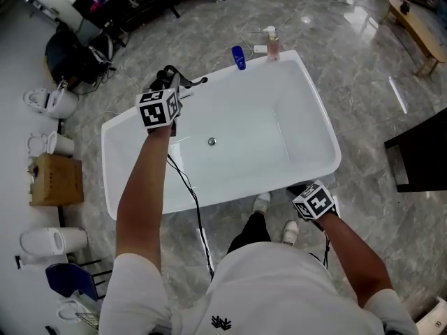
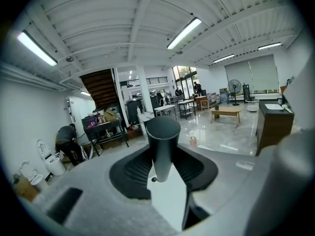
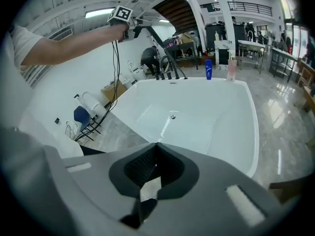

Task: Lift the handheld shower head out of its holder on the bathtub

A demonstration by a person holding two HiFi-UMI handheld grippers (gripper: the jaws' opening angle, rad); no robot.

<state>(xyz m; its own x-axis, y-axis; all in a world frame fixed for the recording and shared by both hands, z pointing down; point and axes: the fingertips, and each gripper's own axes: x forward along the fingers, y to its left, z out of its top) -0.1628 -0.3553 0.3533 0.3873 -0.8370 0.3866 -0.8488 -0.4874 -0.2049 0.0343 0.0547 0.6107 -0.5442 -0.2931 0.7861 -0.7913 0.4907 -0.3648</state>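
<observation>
We see the handheld shower head's dark round handle [image 2: 163, 140] clamped between the two jaws of the left tool [image 2: 165, 167], its end pointing away from the camera towards a bright, open showroom. In the right gripper view, the left arm is raised and holds the shower head above the black fittings [image 3: 166, 73] on the far rim of the bathtub [image 1: 318, 121]. A thin dark line slopes from the tool down towards those fittings; we cannot tell what it is.

The bathtub is white and rectangular, with a small round drain [image 1: 211, 142] in its floor. A blue bottle [image 1: 239, 57] and a pink pump bottle [image 1: 272, 45] stand near each other on the far rim.

The right tool [image 1: 306, 192] hangs low, just outside the tub's near right corner. Its jaws are pressed together with nothing between them.

A black cable [image 1: 188, 187] trails from the left tool across the near rim. To the left of the tub, white toilets [image 1: 52, 102] and a cardboard box [image 1: 56, 180] sit on the grey marbled floor [image 1: 363, 68].
</observation>
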